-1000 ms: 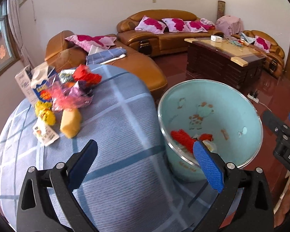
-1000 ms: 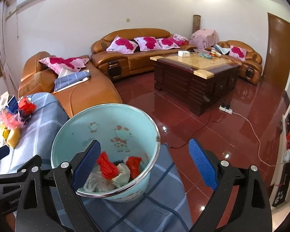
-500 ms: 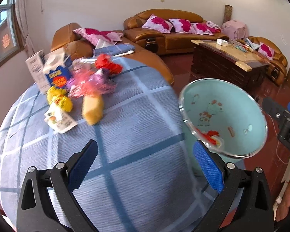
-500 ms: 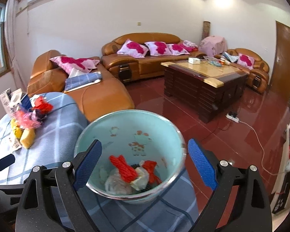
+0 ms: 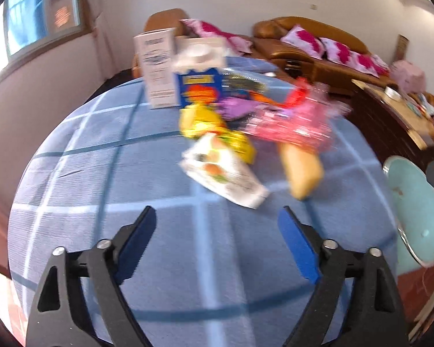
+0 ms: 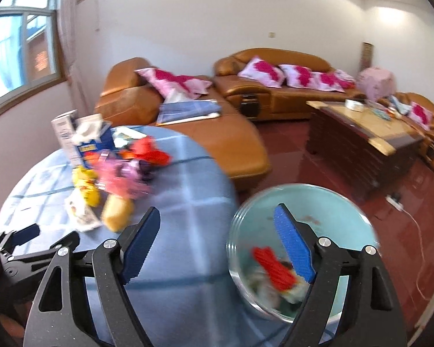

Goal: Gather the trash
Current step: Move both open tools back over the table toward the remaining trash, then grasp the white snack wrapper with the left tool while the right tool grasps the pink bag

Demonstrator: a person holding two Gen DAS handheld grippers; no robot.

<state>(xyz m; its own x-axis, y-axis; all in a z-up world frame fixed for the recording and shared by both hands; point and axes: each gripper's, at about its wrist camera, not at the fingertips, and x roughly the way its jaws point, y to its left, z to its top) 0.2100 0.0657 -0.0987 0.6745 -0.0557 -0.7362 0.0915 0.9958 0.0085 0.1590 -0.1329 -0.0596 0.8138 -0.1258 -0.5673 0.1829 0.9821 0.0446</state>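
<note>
A pile of trash lies on the blue checked tablecloth (image 5: 130,156): a white printed wrapper (image 5: 222,175), a yellow-orange packet (image 5: 301,170), yellow wrappers (image 5: 205,121), a pink plastic bag (image 5: 292,124) and a blue carton (image 5: 198,86). My left gripper (image 5: 217,225) is open and empty, just short of the white wrapper. A light blue trash bin (image 6: 303,231) holds red and white scraps (image 6: 275,269). My right gripper (image 6: 217,228) is open and empty, its right finger over the bin. The pile shows in the right wrist view (image 6: 112,173), far left.
A white box (image 5: 156,66) stands behind the carton. Brown leather sofas (image 6: 237,133) with pink cushions stand beyond the table. A dark wooden coffee table (image 6: 361,144) stands on the red floor at the right. The left gripper's body (image 6: 20,248) shows at the left edge.
Both grippers have swung left. The trash pile has come to the centre of the left wrist view and much nearer. The bin has slid to the right in both views.
</note>
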